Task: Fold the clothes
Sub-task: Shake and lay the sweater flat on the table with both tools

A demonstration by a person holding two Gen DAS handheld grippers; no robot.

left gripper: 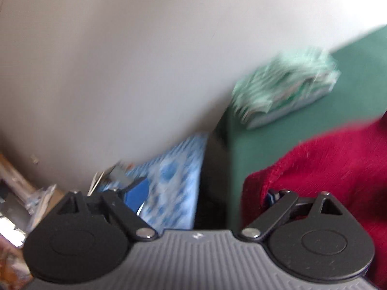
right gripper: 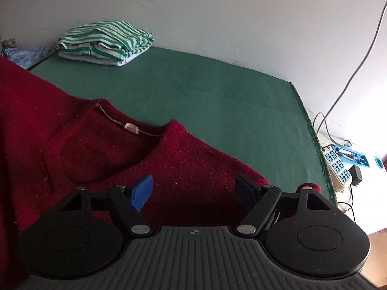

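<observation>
A dark red knit sweater [right gripper: 183,169] lies on the green table cover [right gripper: 217,91], its neckline and label facing me. My right gripper [right gripper: 194,189] hovers just above its shoulder area, open, with the blue pad on the left and nothing between the fingers. In the blurred left wrist view the sweater [left gripper: 326,169] fills the lower right. My left gripper [left gripper: 205,193] is wide open at the table's left edge, its right finger at the sweater's hem and its left finger off the table.
A folded green-and-white striped stack [right gripper: 104,41] sits at the table's far left corner by the white wall. A blue patterned cloth [left gripper: 174,176] lies left of the table. A power strip [right gripper: 337,166] and cables sit beyond the right edge.
</observation>
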